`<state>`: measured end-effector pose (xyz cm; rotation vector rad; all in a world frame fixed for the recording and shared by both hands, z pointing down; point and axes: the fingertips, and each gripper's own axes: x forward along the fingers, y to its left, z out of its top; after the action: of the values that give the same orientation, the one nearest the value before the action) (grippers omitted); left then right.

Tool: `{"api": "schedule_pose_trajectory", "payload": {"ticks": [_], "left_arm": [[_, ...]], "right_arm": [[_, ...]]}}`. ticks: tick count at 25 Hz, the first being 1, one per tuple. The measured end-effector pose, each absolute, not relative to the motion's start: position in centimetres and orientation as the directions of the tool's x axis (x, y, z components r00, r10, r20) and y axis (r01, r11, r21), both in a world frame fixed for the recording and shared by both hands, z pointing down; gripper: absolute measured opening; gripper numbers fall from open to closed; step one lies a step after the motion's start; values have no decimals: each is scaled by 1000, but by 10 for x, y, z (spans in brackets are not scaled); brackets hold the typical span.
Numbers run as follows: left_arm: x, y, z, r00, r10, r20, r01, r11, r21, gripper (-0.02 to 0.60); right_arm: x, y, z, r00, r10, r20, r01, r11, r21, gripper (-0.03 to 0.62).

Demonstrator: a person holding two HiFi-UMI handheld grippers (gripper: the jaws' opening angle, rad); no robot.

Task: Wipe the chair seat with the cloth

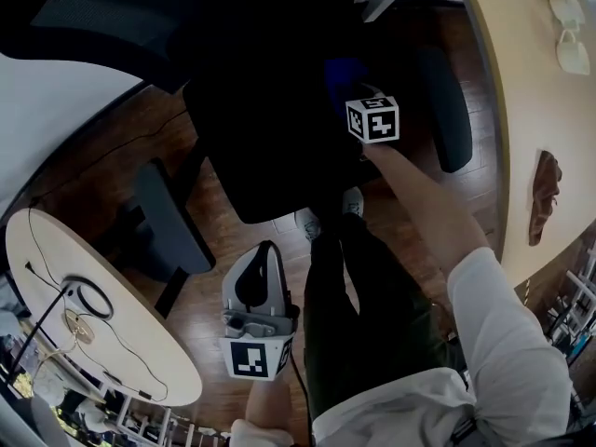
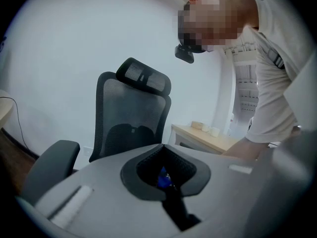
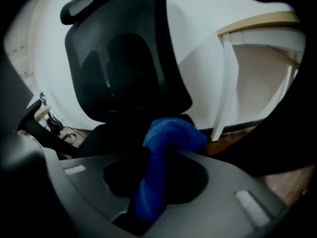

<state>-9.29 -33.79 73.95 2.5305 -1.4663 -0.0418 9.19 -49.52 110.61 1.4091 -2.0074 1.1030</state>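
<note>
The black office chair seat (image 1: 270,128) fills the middle of the head view, with its mesh back (image 3: 124,63) and headrest upright behind it. My right gripper (image 1: 354,89) reaches over the seat's right side, shut on a blue cloth (image 3: 158,157) that bunches out between its jaws. In the head view the cloth (image 1: 341,73) shows as a dark blue patch on the seat. My left gripper (image 1: 263,254) hangs back near the person's legs, off the seat, its jaws together and holding nothing. In the left gripper view the chair back (image 2: 131,118) stands ahead of it.
Dark armrests (image 1: 172,217) (image 1: 447,110) flank the seat. A pale table with cables (image 1: 56,277) lies at the left. A wooden table (image 1: 531,82) with white cups (image 1: 570,35) runs along the right. The person's shoes (image 1: 326,217) rest on the wood floor below the seat.
</note>
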Motion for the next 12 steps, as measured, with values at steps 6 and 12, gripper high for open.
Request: {"api": "schedule_pose_trajectory", "payload": {"ticks": [6,12], "left_arm": [[-126,-324,721,464,-883,70,-874,-444,195,38],[-146,-309,717,453,-889,66,-889,-445,105,38]], "right_arm": [[-116,-428,1064,-649,-484,586,-756,326,-568,97],[-226,-385,1108,-696,-344,630,-718,346,-604,97]]}}
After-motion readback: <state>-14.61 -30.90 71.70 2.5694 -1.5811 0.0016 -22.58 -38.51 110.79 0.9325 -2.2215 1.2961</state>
